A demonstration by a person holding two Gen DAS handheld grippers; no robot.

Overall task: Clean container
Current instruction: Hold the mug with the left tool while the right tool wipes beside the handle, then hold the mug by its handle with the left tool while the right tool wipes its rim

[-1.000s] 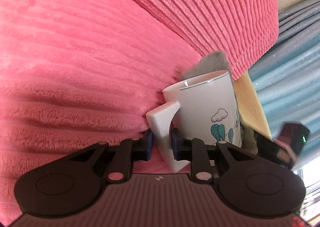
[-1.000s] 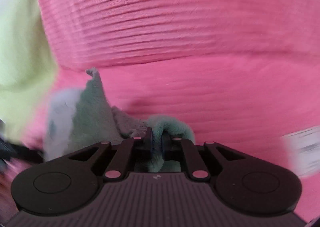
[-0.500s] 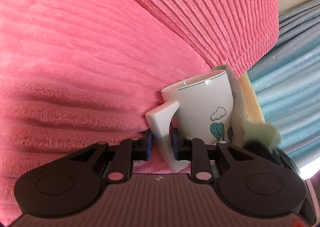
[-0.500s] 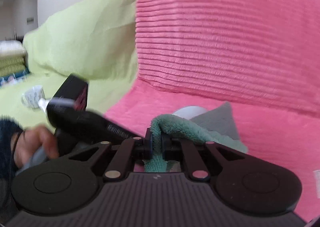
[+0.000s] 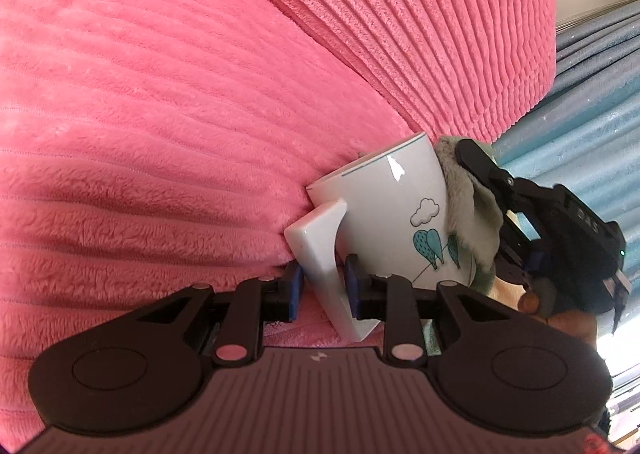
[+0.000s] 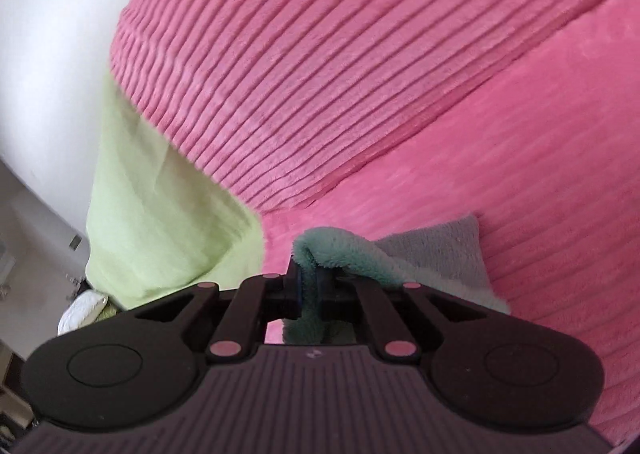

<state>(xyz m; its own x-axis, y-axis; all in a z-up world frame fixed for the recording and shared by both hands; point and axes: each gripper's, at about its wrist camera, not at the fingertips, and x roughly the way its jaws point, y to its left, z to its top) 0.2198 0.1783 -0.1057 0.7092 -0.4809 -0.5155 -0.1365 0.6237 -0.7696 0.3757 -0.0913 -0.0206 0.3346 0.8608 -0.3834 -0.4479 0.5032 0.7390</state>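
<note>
Mug (image 5: 396, 214) handle pinched in left claw (image 5: 322, 286), cloth (image 5: 472, 210) against its side

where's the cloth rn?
Right gripper holds the cloth; in the left wrist view it presses on the mug side away from the handle.

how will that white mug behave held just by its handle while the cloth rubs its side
The white mug looks like glazed ceramic, so probably stiff, smooth and breakable if dropped. The left gripper clamps only the angular handle, so side pressure from the cloth may twist it between the fingers.
</note>
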